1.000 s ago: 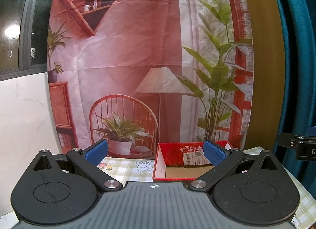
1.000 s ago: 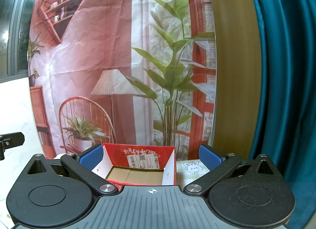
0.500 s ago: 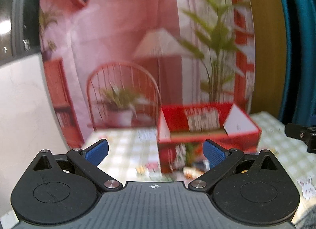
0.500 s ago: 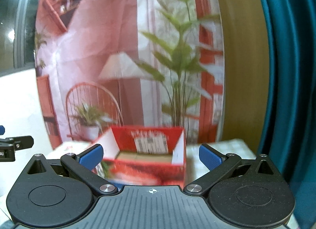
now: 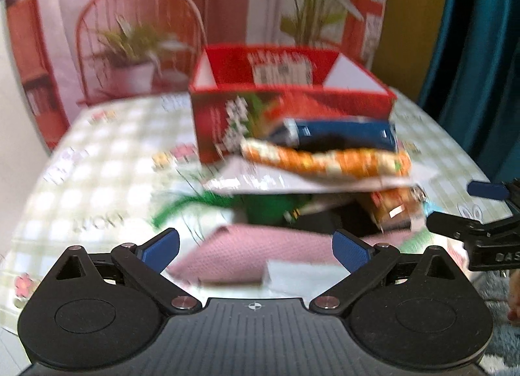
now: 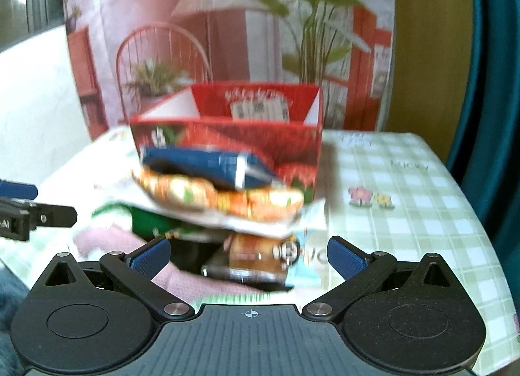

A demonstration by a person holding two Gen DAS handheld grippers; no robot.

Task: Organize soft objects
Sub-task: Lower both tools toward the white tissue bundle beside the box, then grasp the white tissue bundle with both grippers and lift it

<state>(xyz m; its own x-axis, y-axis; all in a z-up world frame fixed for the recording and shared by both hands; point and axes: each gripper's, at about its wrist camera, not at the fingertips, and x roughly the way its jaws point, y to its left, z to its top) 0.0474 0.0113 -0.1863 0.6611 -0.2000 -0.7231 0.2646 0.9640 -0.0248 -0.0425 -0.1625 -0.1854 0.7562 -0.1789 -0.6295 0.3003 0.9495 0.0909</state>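
Observation:
A heap of soft packets lies before an open red box (image 5: 289, 96) (image 6: 227, 126) on the checked tablecloth. On top sit a blue packet (image 5: 341, 132) (image 6: 201, 165) and an orange patterned packet (image 5: 325, 158) (image 6: 221, 197), over a white sheet, a green item (image 5: 269, 207) and a pink cloth (image 5: 253, 252) (image 6: 107, 239). My left gripper (image 5: 256, 249) is open above the pink cloth. My right gripper (image 6: 248, 256) is open above a small brown packet (image 6: 256, 256). Both views are blurred.
The table (image 6: 406, 197) has a green-and-white checked cloth with cartoon prints. A printed backdrop hangs behind the box, and a teal curtain (image 5: 481, 51) hangs at the right. The right gripper's fingers (image 5: 487, 191) show at the edge of the left wrist view.
Both cameras have tilted down from the backdrop toward the table, bringing the heap of packets into view in front of the red box. Both grippers stay open.

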